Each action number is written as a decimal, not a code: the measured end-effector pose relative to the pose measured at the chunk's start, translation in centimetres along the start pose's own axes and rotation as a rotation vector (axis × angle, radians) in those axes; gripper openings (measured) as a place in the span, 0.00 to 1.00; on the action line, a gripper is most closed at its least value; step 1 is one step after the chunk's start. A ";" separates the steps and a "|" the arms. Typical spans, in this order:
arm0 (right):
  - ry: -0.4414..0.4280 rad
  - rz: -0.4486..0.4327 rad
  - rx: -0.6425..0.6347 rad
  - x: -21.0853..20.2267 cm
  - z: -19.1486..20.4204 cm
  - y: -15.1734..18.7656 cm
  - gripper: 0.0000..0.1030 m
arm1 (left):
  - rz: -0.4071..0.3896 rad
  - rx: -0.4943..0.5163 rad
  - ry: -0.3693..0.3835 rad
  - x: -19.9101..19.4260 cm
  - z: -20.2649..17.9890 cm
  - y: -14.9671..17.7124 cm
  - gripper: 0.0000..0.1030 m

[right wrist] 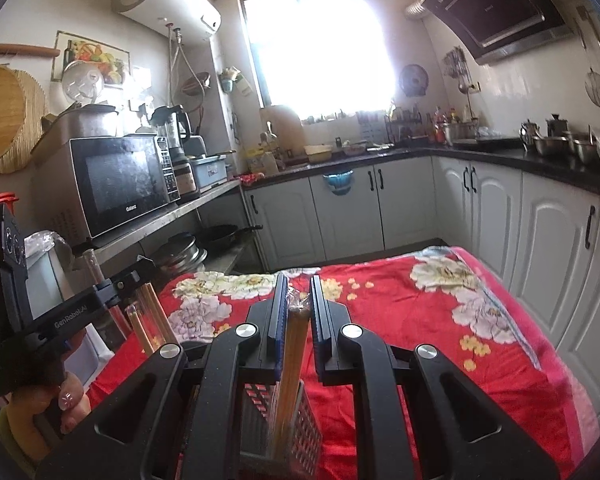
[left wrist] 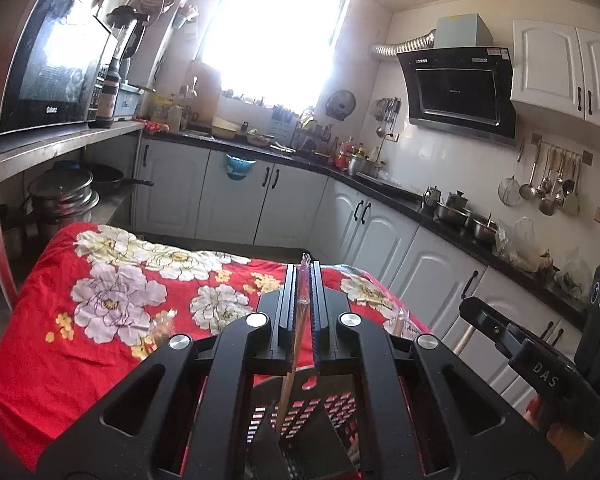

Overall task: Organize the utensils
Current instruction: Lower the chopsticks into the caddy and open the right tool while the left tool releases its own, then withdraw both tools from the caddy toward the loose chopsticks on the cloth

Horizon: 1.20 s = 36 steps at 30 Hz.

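Both grippers hover over a black slotted holder (left wrist: 300,412) on the red floral cloth (left wrist: 100,280). Left gripper (left wrist: 302,280) pinches one wrapped chopstick pair (left wrist: 296,344) between closed fingers, its lower end in the holder. Right gripper (right wrist: 298,300) grips a thicker wrapped bundle (right wrist: 290,360) (narrow gap), dipping into the holder.
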State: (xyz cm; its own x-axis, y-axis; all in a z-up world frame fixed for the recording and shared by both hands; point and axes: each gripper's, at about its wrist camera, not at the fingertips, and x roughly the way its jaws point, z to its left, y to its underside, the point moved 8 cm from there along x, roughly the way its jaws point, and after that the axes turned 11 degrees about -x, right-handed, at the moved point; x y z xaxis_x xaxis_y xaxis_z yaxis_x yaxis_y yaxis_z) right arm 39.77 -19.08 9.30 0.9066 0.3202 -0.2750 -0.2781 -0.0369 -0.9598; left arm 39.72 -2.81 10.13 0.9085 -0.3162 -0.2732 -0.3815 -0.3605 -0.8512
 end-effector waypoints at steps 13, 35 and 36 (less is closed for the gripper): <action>-0.038 0.067 0.036 -1.9 0.6 2.1 0.16 | 0.046 -0.016 -0.014 -2.2 0.3 1.3 0.04; -0.044 0.126 0.057 -5.1 0.9 4.8 0.51 | 0.109 -0.050 -0.025 -7.3 1.1 3.2 0.57; -0.043 0.127 0.053 -5.3 1.0 4.9 0.52 | 0.110 -0.052 -0.026 -7.5 1.1 3.3 0.60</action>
State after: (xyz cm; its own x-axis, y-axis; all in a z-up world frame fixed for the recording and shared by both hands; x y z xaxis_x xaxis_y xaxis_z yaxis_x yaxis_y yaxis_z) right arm 33.31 -19.99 6.06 0.8488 0.3562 -0.3908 -0.4076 -0.0301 -0.9127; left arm 31.86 -0.61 8.89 0.8646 -0.3338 -0.3756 -0.4867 -0.3703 -0.7912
